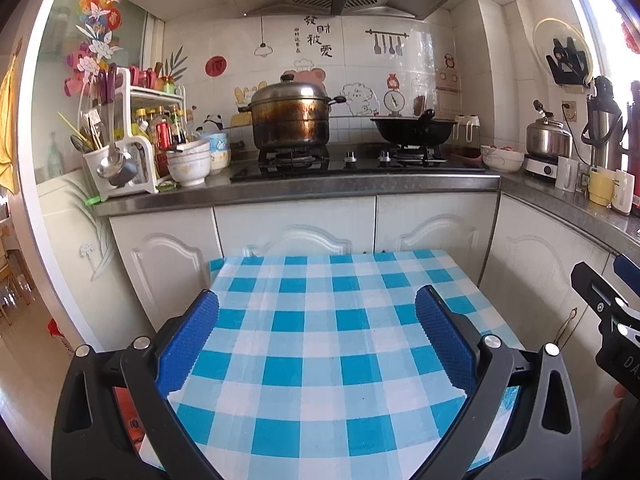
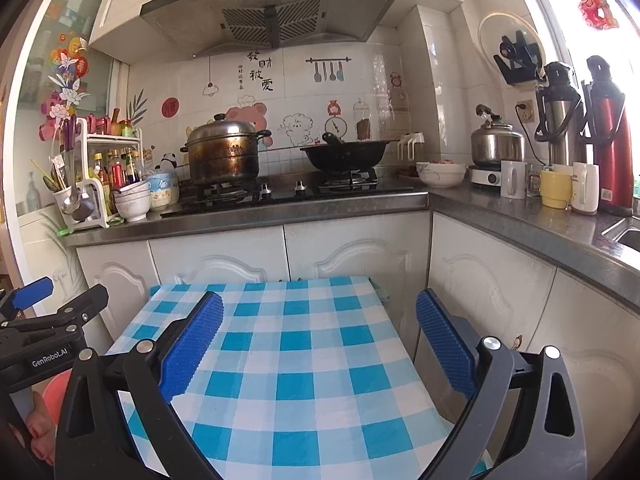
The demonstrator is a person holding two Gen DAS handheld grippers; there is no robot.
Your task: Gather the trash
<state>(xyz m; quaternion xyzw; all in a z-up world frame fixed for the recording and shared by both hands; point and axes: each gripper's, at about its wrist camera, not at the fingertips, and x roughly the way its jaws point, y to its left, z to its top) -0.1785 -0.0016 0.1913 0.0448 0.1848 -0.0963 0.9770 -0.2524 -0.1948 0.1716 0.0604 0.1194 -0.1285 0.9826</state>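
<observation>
**Both grippers spread above the checked table, no trash in sight**

I take the small table (image 1: 320, 344) with the blue and white checked cloth as my landmark. My left gripper (image 1: 318, 338) hangs above the table, and its two blue fingers (image 1: 192, 344) stand wide apart with nothing between them. My right gripper (image 2: 320, 340) hangs above the same table, toward its right side. It is spread wide in the same way and holds nothing. One right finger (image 2: 444, 340) lies beyond the right edge of the cloth, in front of a white cupboard door (image 2: 488, 300).

In the left wrist view I see the right gripper at the far right, beside the table. In the right wrist view the left gripper shows at the far left.

I cannot see any trash in either view. The part of the cloth that shows carries only its squares.

Behind the table runs a grey counter (image 1: 304, 192). On it, straight behind the table, sits a gas stove (image 1: 352, 160) with a big steel pot (image 1: 290, 116) and, to its right, a black wok (image 1: 414, 128). Behind the table to the left are stacked bowls (image 1: 188, 162) and a white rack (image 1: 132, 136) with bottles and a ladle. Behind the table to the right I see a patterned bowl (image 2: 440, 172), a steel kettle (image 2: 496, 144), some mugs (image 2: 554, 188) and a red flask (image 2: 608, 132).
</observation>
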